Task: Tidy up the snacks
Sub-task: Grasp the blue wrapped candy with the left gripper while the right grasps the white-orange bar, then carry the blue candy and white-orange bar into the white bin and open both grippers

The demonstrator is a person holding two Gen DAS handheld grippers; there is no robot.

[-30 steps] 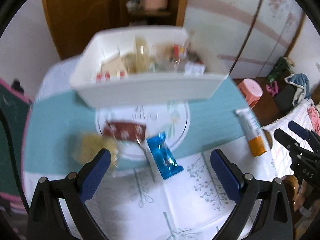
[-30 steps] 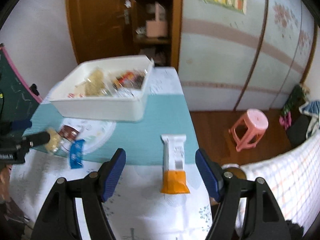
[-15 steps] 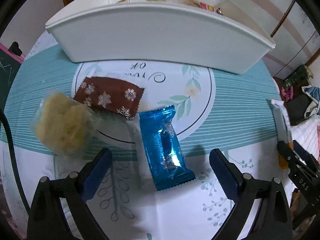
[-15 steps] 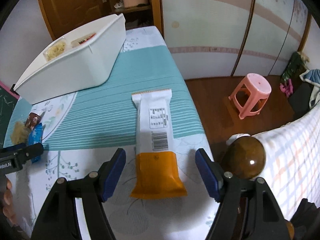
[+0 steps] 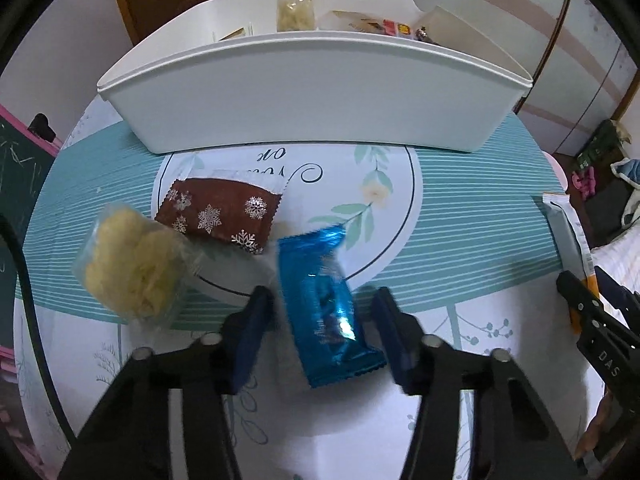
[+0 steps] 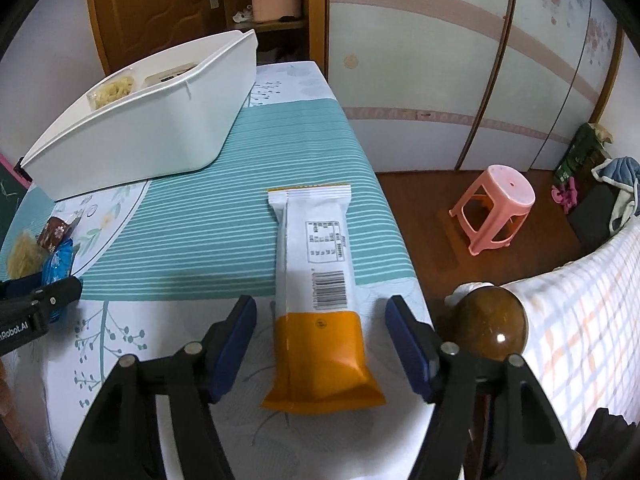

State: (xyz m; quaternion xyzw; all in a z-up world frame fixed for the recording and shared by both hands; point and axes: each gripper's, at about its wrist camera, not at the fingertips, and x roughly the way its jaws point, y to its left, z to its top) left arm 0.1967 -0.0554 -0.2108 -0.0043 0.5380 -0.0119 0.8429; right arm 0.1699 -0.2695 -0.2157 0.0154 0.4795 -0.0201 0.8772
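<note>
Both pairs of fingers straddle wrapped snacks on the worktop.

My left gripper (image 5: 324, 328) stands apart around a crinkly blue foil packet (image 5: 326, 304); my right gripper (image 6: 322, 342) stands apart around a flat white-and-orange bar wrapper (image 6: 320, 292). Beyond them sits the smooth white plastic bin (image 5: 312, 92).

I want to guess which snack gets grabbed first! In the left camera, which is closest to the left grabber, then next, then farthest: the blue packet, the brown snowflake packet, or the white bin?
1. Blue packet: between the left gripper fingers.
2. Brown snowflake packet: farther back, to the left.
3. White bin: at the back.
</note>
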